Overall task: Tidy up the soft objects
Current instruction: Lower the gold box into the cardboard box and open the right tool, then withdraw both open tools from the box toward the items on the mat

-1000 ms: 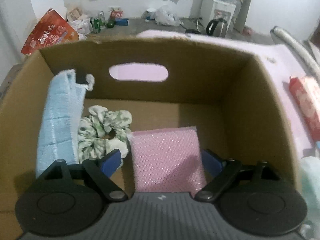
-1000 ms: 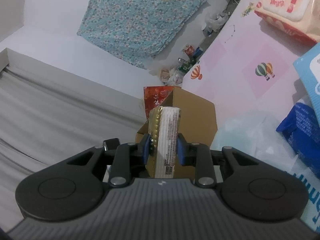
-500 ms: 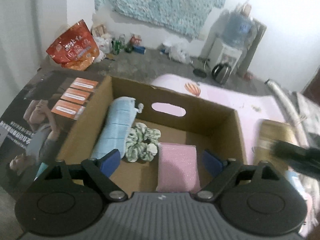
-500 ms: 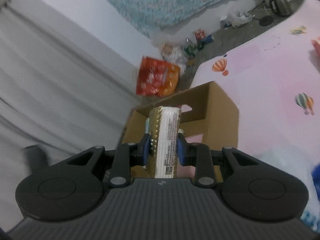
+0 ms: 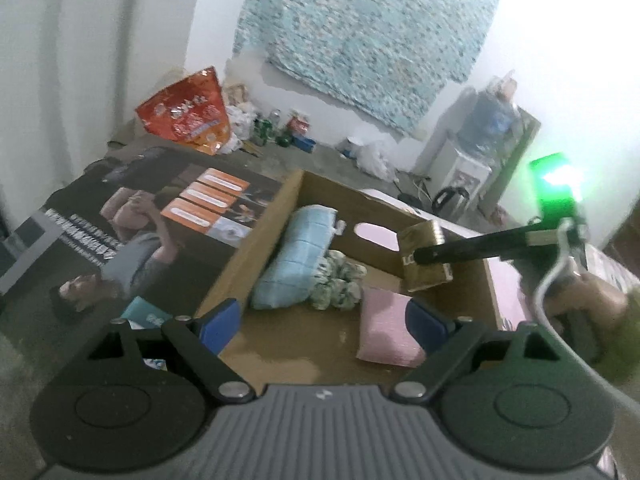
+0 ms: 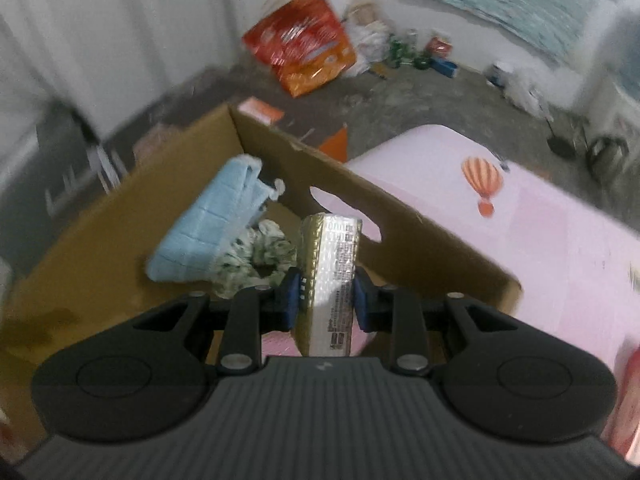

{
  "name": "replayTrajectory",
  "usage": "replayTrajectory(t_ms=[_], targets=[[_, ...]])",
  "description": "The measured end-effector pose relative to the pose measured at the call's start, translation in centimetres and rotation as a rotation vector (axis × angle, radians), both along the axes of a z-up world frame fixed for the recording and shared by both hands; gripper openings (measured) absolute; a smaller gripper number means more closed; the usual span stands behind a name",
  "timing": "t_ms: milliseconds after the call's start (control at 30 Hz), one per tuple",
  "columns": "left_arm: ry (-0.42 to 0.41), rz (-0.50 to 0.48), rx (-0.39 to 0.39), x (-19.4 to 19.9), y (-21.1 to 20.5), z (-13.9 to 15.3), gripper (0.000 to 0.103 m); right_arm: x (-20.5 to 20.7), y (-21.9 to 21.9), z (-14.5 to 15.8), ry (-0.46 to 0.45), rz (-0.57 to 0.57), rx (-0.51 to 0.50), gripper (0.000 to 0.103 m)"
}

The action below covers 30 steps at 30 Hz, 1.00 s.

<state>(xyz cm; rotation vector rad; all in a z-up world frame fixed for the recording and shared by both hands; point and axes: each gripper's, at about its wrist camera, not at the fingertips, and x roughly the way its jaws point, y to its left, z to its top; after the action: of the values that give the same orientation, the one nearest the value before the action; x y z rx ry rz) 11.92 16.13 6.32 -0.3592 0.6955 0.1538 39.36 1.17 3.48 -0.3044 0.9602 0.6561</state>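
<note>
box [image 5: 256, 240] on floor, mat [image 6: 540, 240] to its right | in box, left to right: towel [image 5: 296, 256] against left wall, scrunchie [image 5: 338, 284] touching it, pouch [image 5: 386, 330] | packet [image 6: 330, 276] over box above pouch | snack bag [image 5: 186, 118] behind box at wall

A lived-in room of a home, rough and cluttered.

A bare grey floor [image 5: 320, 160] meets white walls, one hung with a blue patterned cloth [image 5: 360, 40]. Along the wall lie a red snack bag [image 5: 188, 116], cans and plastic bags. A water dispenser [image 5: 480, 140] stands in the corner with a kettle [image 5: 450, 200] beside it, near a pink balloon-print mat [image 6: 500, 220].
</note>
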Motion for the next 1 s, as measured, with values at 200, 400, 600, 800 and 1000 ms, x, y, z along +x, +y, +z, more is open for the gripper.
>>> replayTrajectory(t_ms=[200, 400, 600, 800, 1000], targets=[[-0.023, 0.058, 0.000, -1.7, 1.9, -0.1, 0.091, 2.1, 4.4, -2.8, -0.038, 0.178, -0.169, 0.026], [-0.030, 0.082, 0.007, -2.1, 2.8, -0.3, 0.091, 4.3, 5.6, -5.0, -0.011, 0.224, -0.223, 0.032], [-0.026, 0.074, -0.011, -2.0, 2.9, -0.6, 0.091, 2.6, 5.2, -4.7, -0.086, 0.236, -0.281, 0.043], [-0.030, 0.078, -0.007, -2.3, 2.9, -0.8, 0.091, 1.4, 4.0, -2.8, -0.046, 0.193, -0.139, 0.041], [-0.043, 0.093, -0.012, -3.1, 3.6, -0.8, 0.091, -1.5, 3.2, -2.1, 0.234, 0.216, -0.010, 0.042]])
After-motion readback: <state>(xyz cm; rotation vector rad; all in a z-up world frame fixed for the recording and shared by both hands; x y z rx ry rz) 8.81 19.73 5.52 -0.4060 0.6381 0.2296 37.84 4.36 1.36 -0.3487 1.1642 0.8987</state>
